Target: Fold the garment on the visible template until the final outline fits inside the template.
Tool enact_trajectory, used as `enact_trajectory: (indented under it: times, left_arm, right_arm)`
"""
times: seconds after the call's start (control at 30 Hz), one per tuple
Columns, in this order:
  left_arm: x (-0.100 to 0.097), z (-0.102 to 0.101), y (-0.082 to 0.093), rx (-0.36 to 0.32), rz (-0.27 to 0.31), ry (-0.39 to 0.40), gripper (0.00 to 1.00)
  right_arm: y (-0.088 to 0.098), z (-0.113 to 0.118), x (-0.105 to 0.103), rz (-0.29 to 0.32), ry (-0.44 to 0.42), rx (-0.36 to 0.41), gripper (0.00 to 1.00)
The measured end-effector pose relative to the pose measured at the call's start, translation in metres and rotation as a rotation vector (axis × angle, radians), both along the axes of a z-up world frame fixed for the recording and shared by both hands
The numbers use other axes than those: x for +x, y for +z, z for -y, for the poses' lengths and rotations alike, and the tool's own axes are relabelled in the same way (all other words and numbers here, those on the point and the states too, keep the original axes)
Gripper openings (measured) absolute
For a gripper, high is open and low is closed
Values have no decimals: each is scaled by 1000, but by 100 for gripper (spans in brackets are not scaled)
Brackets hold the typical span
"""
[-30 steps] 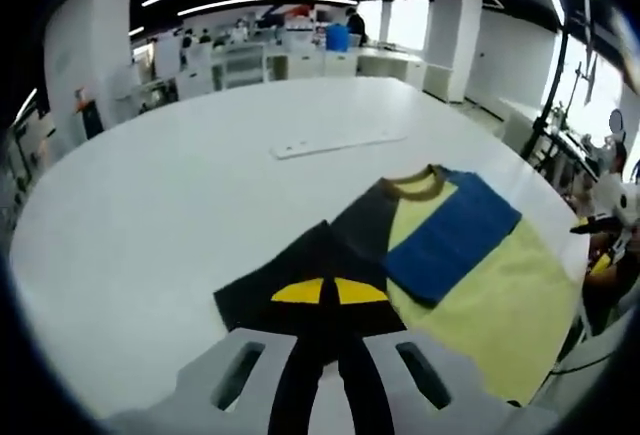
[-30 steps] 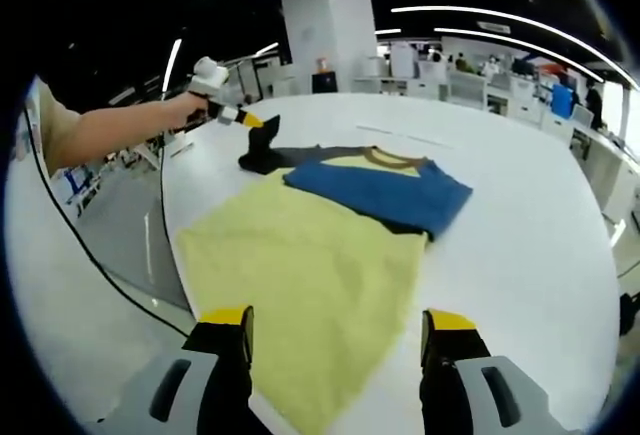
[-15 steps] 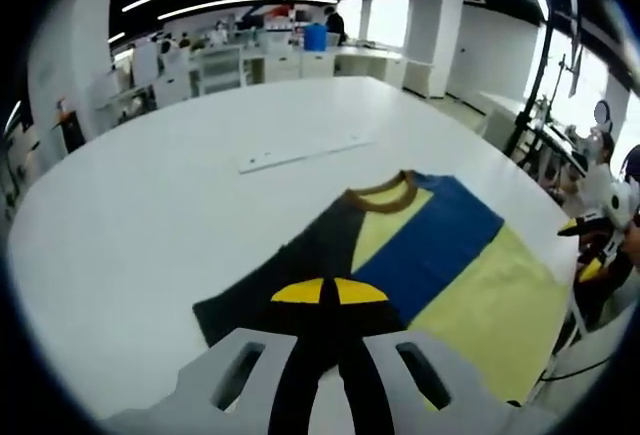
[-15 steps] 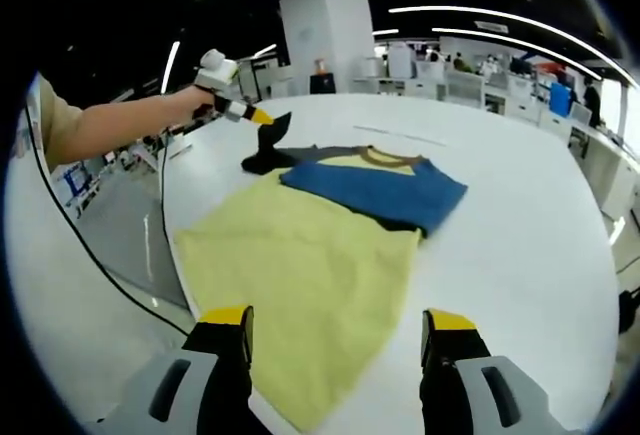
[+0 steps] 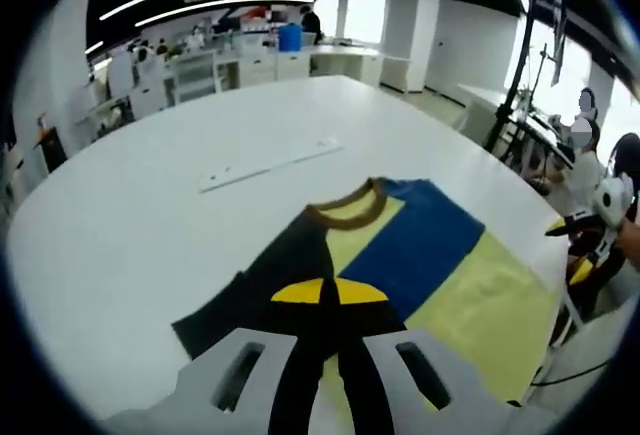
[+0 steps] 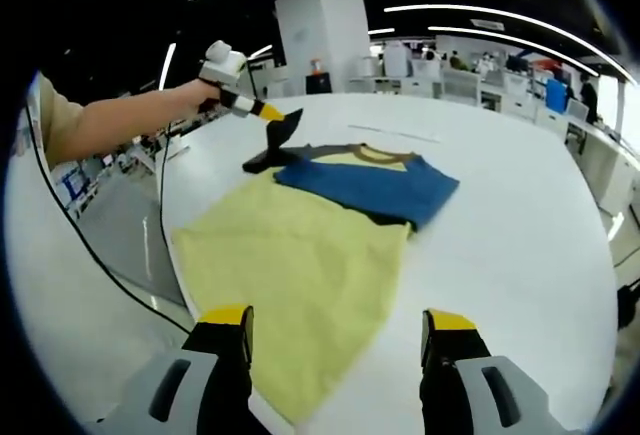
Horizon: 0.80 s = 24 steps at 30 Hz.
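Observation:
A T-shirt lies flat on the white table, with a yellow body, a brown collar and a blue sleeve folded across the chest. My left gripper is shut on the black sleeve. In the right gripper view the left gripper holds that black sleeve lifted off the table beside the collar. My right gripper stands open at the shirt's hem, one jaw on each side of the yellow cloth, nothing gripped. The right gripper also shows at the table's edge.
A flat white strip lies on the table beyond the collar. A person's arm reaches in behind the left gripper, with a cable hanging off the table edge. Desks and pillars stand far behind. Bare tabletop spreads around the shirt.
The left gripper has raised the black sleeve and carried it a little toward the shirt's collar. The right gripper has stayed open at the hem.

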State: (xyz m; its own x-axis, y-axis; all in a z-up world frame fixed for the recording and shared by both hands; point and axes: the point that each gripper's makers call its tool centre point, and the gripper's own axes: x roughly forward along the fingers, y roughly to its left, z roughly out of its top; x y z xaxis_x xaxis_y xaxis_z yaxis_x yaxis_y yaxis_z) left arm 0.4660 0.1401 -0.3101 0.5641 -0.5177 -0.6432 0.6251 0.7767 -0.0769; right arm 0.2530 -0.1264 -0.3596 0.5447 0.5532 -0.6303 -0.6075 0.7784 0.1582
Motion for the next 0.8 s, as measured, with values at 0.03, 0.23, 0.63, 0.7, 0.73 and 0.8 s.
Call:
enact_trajectory:
  times: [0.03,0.23,0.63,0.7,0.73,0.8]
  left_arm:
    - [0,3,0,0,0,-5,0]
    - [-1,24,5,1,7,-46,0]
    - [1,66,11,-1,11,-125,0]
    - [1,72,12,-5,11,-134,0]
    - [1,75,12,-5,10,-138,0]
    - [1,81,12,-5,10,-150,0]
  right_arm:
    - [0,0,0,-1,-1,1,66]
    - [-1,3,0,1,-5,5,66]
    - [-5,9,-2,-9,-13,9,66]
    - [-6,9,-2,-9,-13,9,66]
    - [-6,9,-3,-9,-13,11,66]
    - [-6,9,-3,-10,-12,11,66]
